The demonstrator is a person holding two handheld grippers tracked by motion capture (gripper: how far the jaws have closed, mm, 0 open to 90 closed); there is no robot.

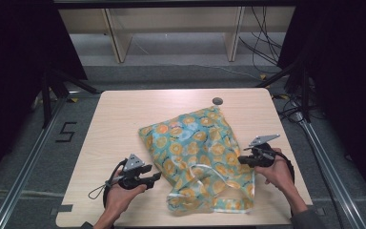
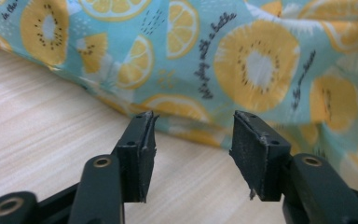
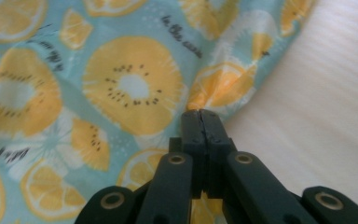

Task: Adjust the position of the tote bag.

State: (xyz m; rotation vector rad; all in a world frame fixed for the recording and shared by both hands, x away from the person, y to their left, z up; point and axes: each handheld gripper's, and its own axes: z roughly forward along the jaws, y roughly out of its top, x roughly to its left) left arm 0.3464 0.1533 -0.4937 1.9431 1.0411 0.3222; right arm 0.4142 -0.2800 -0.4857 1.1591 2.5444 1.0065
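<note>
A blue-green cloth bag point(image 1: 200, 152) with yellow fruit slices printed on it is lying crumpled in the middle of the high view, on the light wooden surface point(image 1: 119, 124). Its white-edged handles point(image 1: 209, 200) are sitting at the lower middle of the frame. The left tool point(image 1: 155, 177) is sitting at the bag's lower left edge with its jaws wide apart and nothing between them. The right tool point(image 1: 242, 160) is sitting at the bag's right edge, its jaws squeezed tight together, pinching a bit of the bag's cloth. A small grey round spot point(image 1: 217, 101) is showing on the surface just above the bag.
</note>
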